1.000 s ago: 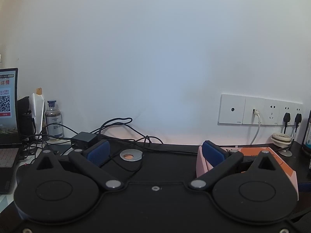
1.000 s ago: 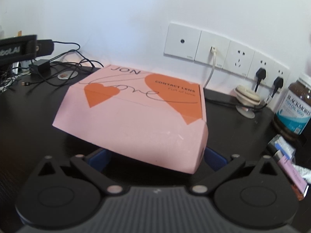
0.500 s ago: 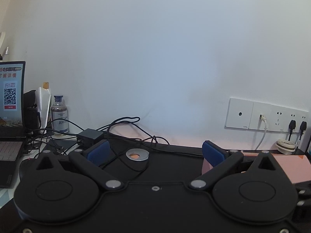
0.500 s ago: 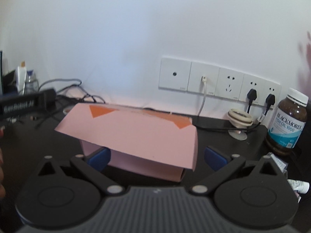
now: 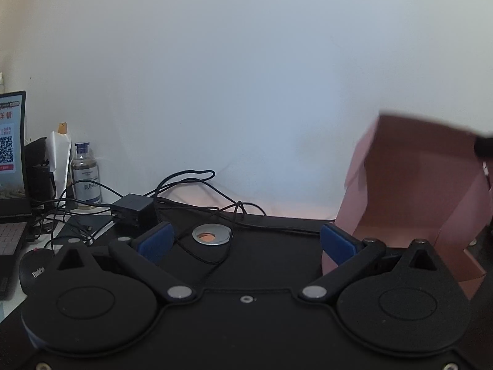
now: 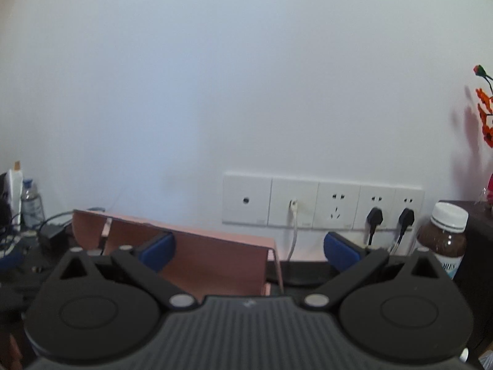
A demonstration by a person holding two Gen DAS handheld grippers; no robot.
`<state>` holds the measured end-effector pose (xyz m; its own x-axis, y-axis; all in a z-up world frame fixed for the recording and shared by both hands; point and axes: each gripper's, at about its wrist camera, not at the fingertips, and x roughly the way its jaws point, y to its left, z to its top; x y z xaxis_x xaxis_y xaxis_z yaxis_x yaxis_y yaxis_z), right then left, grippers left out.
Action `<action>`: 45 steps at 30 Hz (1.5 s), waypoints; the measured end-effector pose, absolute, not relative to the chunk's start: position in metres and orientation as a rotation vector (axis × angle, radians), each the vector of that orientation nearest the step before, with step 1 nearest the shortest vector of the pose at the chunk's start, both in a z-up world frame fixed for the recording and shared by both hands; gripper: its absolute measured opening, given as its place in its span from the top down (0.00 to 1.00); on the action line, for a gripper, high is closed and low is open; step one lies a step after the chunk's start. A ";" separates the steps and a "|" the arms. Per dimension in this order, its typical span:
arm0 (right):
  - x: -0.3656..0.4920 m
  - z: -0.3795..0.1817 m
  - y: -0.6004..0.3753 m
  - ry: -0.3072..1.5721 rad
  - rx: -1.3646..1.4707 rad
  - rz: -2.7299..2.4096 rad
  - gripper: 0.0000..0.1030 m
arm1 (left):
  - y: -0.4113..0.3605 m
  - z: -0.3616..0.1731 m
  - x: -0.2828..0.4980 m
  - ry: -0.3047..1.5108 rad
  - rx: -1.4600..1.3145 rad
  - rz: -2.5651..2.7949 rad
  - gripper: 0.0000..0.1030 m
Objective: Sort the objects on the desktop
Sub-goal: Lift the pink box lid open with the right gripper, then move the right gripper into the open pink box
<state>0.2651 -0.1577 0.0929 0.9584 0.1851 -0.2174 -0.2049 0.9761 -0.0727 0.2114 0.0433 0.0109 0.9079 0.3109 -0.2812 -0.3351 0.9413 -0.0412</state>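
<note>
right gripper [image 6: 249, 248] with blue fingertips spread wide, pink box [image 6: 197, 254] just ahead, wall sockets [image 6: 322, 200] behind, brown bottle [image 6: 443, 240] at right.

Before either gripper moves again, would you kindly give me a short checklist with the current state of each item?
1. Pink box lid raised: ok.
2. Box contents visible: cannot tell.
3. Left gripper open, empty: ok.
4. Right gripper open: ok; its left finger overlaps the lid, contact cannot tell.
5. Brown bottle upright, apart from the box: ok.
6. Loose cables ahead of the left gripper: not ok.
</note>
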 end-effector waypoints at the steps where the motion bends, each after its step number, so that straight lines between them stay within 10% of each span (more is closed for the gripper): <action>1: 0.271 0.097 -0.158 0.204 -0.090 0.191 0.01 | 0.042 0.009 0.215 0.295 -0.081 0.336 0.00; 45: 0.455 0.035 -0.086 0.530 -0.285 0.024 0.01 | 0.045 0.004 0.228 0.350 -0.089 0.337 0.00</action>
